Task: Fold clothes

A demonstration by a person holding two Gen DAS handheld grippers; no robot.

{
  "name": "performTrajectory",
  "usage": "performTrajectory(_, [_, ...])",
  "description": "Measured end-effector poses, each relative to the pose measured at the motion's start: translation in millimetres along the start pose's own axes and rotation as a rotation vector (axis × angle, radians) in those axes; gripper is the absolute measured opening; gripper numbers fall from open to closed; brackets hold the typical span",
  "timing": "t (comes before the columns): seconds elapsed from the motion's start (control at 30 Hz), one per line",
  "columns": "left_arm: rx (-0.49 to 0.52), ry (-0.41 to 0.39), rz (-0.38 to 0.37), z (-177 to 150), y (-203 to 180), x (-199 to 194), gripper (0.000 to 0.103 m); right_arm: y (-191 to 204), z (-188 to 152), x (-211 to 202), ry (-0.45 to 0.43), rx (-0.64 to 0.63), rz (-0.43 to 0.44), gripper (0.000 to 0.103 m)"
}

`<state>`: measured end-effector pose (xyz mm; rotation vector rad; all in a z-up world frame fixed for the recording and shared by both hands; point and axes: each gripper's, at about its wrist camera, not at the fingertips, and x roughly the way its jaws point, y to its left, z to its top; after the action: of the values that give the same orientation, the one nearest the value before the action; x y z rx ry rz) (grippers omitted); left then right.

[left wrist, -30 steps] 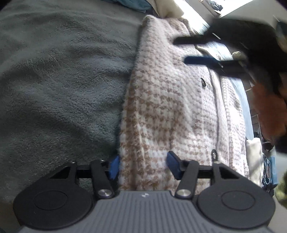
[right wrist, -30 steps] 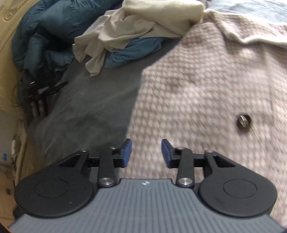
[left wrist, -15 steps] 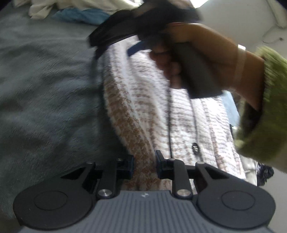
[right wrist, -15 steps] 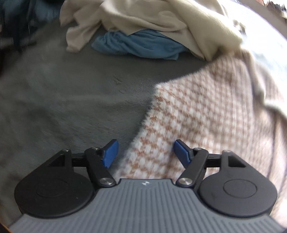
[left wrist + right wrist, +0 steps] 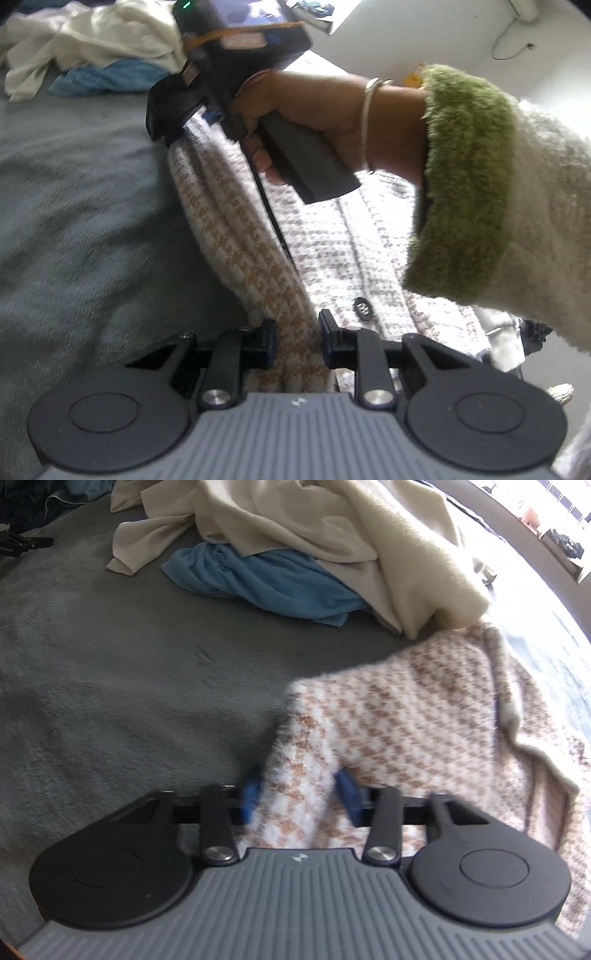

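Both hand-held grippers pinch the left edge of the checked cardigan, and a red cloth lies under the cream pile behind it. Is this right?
Not fully. The cloth under the cream pile is blue, not red; the right wrist view shows it. The rest holds: the left hand-held gripper and the right hand-held gripper both pinch the cardigan at its left edge.

We see a fuzzy white cardigan [image 5: 236, 229] with a tan houndstooth weave lying on a grey-green fleece blanket [image 5: 81, 221], one long edge gathered up into a raised ridge running away from us. Beside that ridge the front lies flat, its pattern greyer, with a dark round button [image 5: 362, 308] showing. From the other side, we see the cardigan's corner [image 5: 295, 775] lifted and pinched into a fold.
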<state>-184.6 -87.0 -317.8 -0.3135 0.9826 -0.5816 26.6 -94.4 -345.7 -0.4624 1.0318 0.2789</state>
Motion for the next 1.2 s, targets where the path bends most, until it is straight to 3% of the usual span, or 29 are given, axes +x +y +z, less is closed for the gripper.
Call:
performTrajectory(0.1, [0.028, -0.011, -0.001, 1, -14, 2, 0.023, -10, -3, -11, -0.044, -0.002, 0.013, 0.016])
performTrajectory(0.53, [0.204, -0.043, -0.047, 7, -98, 18, 0.024, -110, -33, -96, -0.274, 0.165, 0.062, 0.014])
performTrajectory(0.8, [0.301, -0.014, -0.09, 8, -151, 47, 0.023, -193, -82, -117, -0.32, 0.352, 0.058, 0.012])
performTrajectory(1.2, [0.382, 0.076, -0.13, 2, -200, 106, 0.021, -289, -155, -107, -0.335, 0.569, 0.13, 0.011])
